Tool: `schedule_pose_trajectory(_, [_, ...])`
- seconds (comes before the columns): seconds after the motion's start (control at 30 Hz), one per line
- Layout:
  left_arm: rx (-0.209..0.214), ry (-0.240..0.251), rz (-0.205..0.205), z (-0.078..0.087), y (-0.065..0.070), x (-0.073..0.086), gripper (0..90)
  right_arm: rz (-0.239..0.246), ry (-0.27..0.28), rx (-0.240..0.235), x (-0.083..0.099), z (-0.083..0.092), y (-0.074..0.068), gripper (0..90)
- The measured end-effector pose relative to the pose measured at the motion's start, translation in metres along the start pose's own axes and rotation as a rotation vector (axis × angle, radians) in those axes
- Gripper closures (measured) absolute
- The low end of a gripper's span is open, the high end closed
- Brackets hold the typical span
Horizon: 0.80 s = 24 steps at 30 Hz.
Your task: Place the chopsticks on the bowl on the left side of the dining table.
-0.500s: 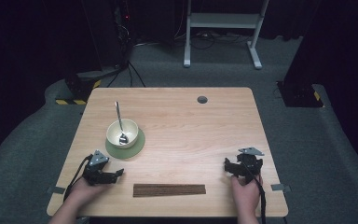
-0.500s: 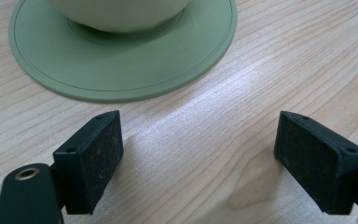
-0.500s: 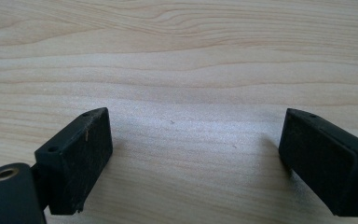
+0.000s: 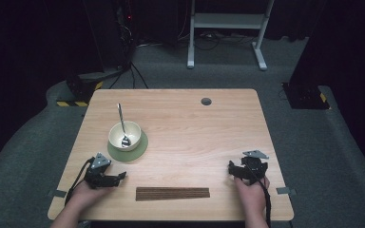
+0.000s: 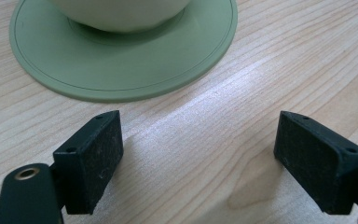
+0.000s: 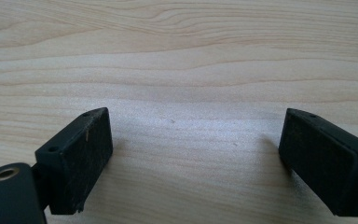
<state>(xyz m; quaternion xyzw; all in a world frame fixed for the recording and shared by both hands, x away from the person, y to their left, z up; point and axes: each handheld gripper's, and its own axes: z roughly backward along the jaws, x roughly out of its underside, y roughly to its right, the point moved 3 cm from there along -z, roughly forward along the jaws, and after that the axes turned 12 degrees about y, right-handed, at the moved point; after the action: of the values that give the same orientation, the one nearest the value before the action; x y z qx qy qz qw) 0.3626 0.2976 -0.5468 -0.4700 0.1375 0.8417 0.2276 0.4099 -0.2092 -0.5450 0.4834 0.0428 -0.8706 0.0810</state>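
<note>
Nothing has moved: both tools, left (image 4: 121, 177) and right (image 4: 230, 167), rest spread on the wooden table (image 4: 185, 128), dark room around.

Matt wood, glazed ceramic and shiny metal

The table (image 4: 185, 128) is seen as pale, smooth wood grain with a soft sheen; the bowl (image 4: 125, 136) looks glossy cream ceramic, the coaster (image 5: 121, 70) matt green rubbery plastic, the spoon (image 4: 121, 124) polished metal, the mat (image 4: 172, 193) dark ribbed slats, and the gripper pads (image 5: 93, 163) rough black.
</note>
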Motion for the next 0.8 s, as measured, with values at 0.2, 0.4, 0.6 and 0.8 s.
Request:
schedule_pose_trajectory(0.2, [0.000,-0.004,-0.002,0.001,0.001,0.000,15.1,0.015,0.004,-0.002,0.000,0.001,0.001,10.2])
schedule_pose_trajectory(0.4, [0.013,-0.042,0.012,0.002,0.002,-0.005,15.3,0.020,0.013,-0.016,-0.002,0.009,-0.001,10.3])
schedule_pose_trajectory(0.6, [0.042,-0.027,0.011,0.007,0.008,-0.014,16.4,0.032,0.001,-0.055,0.001,0.012,-0.009,10.4])
schedule_pose_trajectory(0.8, [0.083,0.032,0.000,0.012,0.022,-0.028,17.5,0.043,-0.007,-0.083,0.003,0.013,-0.017,10.4])
